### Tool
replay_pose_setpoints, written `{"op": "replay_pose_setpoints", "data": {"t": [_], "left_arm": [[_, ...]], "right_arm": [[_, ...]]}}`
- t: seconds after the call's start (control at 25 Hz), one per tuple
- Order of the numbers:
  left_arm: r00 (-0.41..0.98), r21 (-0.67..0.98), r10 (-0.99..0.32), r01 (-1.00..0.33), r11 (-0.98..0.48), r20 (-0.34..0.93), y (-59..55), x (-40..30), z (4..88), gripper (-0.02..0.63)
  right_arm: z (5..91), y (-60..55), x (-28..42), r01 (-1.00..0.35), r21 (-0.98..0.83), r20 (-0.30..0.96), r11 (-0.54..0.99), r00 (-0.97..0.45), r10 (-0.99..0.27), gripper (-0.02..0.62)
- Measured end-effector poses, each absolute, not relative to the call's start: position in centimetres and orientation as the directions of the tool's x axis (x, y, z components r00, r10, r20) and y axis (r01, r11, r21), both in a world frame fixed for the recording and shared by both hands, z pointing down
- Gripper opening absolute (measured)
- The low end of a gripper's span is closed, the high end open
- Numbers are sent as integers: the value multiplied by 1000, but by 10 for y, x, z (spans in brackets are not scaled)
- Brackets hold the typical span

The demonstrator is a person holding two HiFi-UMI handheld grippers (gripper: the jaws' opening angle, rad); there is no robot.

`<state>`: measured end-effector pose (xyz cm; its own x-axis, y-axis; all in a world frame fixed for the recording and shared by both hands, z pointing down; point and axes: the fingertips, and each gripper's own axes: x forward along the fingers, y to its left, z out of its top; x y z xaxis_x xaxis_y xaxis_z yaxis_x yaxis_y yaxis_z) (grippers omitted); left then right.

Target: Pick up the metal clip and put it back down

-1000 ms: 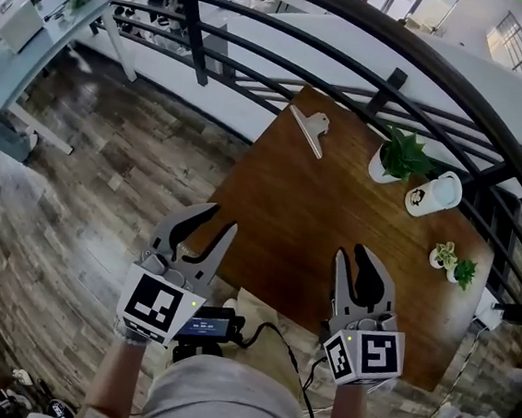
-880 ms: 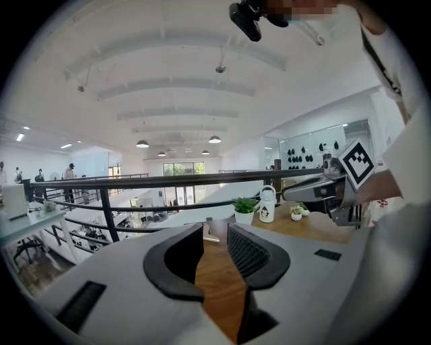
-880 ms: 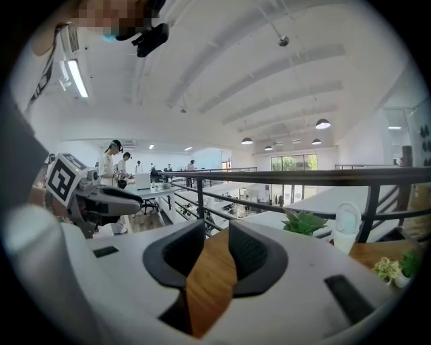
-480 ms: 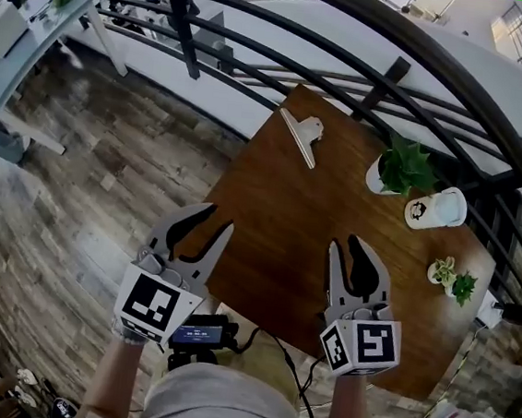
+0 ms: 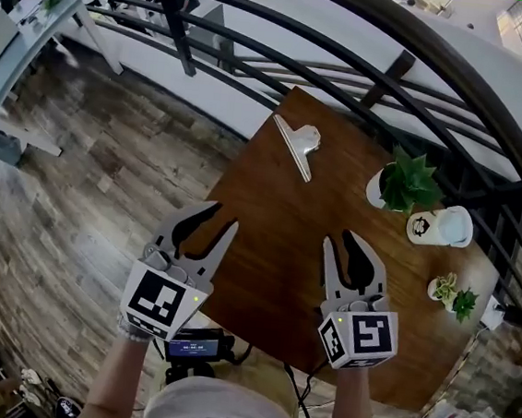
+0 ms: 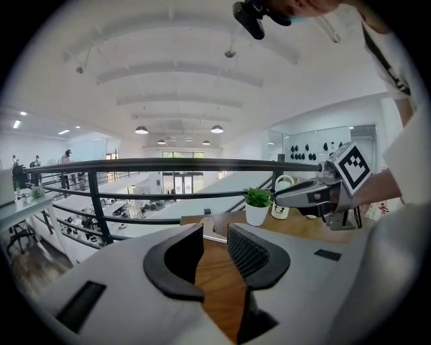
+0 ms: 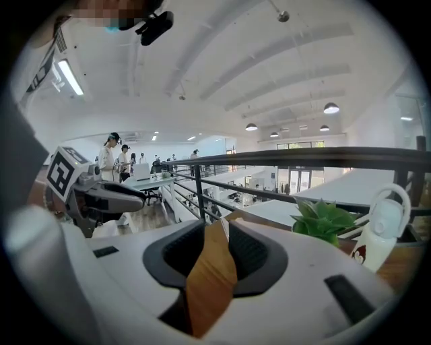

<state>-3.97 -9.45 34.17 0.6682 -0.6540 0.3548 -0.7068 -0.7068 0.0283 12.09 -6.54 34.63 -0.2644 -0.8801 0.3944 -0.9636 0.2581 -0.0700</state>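
Head view, read left to right. A plank floor [image 5: 80, 166] lies at 9 o'clock, and a dark curved railing [image 5: 261, 27] sweeps across 12 o'clock behind a brown wooden table [image 5: 285, 243].

**Left gripper** [image 5: 226, 216]: it hangs over the table's near left edge and points toward 1 o'clock. Its own view shows the fingers [image 6: 252, 253] spread, with only bare tabletop in the gap, so it holds nothing.

**Metal clip** [image 5: 295, 145]: the task's thing is a pale, flat clip lying on the table at the far corner, about 11 o'clock on the tabletop. It is well apart from both grippers and nothing touches it. In the left gripper view it appears as a small pale shape [image 6: 209, 228] just beyond the finger gap.

**Right gripper** [image 5: 340, 238]: it sits over the near middle of the table and points toward 12 o'clock. Its own view shows the fingers [image 7: 252, 253] parted by a narrower gap, again with only wood between them, so it too is empty.

**Bystanders**: from this gripper a potted plant [image 5: 408, 182] stands at 1 o'clock and a white mug [image 5: 440, 224] at 2 o'clock. Two small plants [image 5: 454, 296] stand at 3 o'clock.

**Step in hand (judged)**: this is the approach, and the pick-up has not begun.

**Next move (judged)**: one gripper has to travel forward across the table to the clip, which lies toward 1 o'clock from the left gripper and 11 o'clock from the right. The parted fingers then need to line up across the clip, drop low enough to straddle the thin metal, and close. The raised handle end probably offers the surer hold.
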Motion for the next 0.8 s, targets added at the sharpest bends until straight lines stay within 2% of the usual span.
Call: {"op": "replay_pose_setpoints", "data": {"t": [0.8], "left_arm": [[653, 65, -631, -715, -696, 419, -173, -15, 406, 115]], "right_arm": [[432, -163, 127, -946, -128, 491, 297, -321, -810, 123]]}}
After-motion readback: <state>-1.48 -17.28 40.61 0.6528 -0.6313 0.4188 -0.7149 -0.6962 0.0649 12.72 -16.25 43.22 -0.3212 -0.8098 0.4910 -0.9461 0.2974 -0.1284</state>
